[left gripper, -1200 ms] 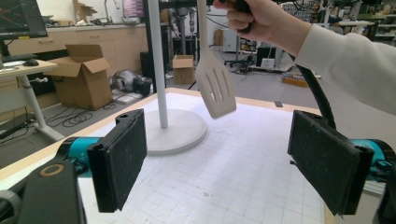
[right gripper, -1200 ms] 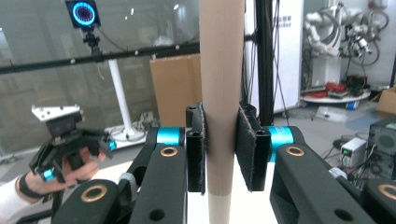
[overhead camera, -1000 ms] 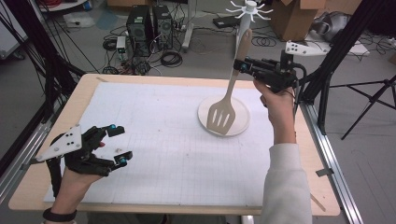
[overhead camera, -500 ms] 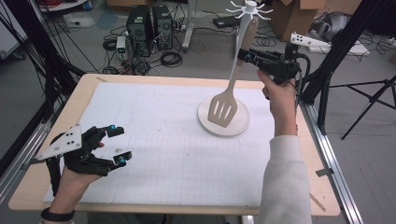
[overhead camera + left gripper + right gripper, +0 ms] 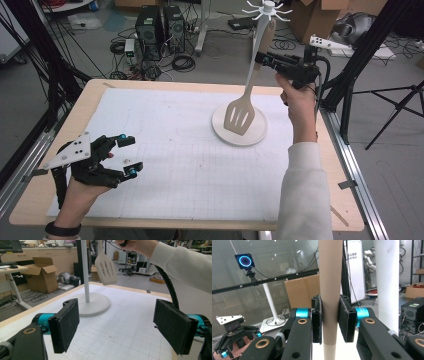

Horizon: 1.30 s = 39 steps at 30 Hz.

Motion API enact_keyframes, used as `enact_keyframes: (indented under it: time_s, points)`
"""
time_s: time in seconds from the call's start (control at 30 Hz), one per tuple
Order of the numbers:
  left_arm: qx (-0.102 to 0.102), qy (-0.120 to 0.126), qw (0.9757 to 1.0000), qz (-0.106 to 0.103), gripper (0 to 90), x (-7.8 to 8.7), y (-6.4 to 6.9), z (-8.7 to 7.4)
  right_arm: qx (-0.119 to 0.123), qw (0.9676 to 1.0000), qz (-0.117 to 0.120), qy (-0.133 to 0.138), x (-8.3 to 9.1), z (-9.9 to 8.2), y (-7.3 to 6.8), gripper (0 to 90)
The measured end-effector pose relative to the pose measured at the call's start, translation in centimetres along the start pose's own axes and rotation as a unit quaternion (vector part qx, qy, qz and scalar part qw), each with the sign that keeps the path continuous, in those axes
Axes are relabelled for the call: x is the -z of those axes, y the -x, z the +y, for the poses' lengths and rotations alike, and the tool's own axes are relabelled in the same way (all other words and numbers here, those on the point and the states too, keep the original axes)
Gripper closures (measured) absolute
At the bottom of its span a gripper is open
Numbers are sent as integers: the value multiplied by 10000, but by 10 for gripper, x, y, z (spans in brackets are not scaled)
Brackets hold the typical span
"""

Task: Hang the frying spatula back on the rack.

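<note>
Two grippers: right gripper (image 5: 261, 57) pinches the spatula (image 5: 240, 116) by its handle, blade hanging low over the stand (image 5: 239, 135) base, prob. so the handle top can reach a hook on the stand's crown. Left gripper (image 5: 129, 155), jaws spread & empty, rests on the surface (image 5: 175, 165) well apart from stand. Vs. a sec ago: spatula raised, more upright, closer to the pole.
</note>
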<state>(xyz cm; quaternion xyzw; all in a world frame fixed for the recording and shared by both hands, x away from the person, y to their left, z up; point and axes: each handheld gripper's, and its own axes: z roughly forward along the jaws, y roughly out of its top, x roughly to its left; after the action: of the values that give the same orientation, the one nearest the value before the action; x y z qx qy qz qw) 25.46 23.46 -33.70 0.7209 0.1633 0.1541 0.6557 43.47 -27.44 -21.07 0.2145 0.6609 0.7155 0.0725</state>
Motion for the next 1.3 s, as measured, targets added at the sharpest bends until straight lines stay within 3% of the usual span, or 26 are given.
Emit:
enact_keyframes:
  time_s: [0.53,1.07,1.3]
  points:
    - [25,-21,10000,-61,221,-2,1,-2,-3,10000,77,-27,-10,-2,-1,747]
    - [20,-35,10000,-87,224,-2,1,-4,-1,10000,-83,7,-14,-2,4,746]
    - [55,1,9999,-113,227,-1,0,-6,35,9995,-317,-13,-14,-2,2,728]
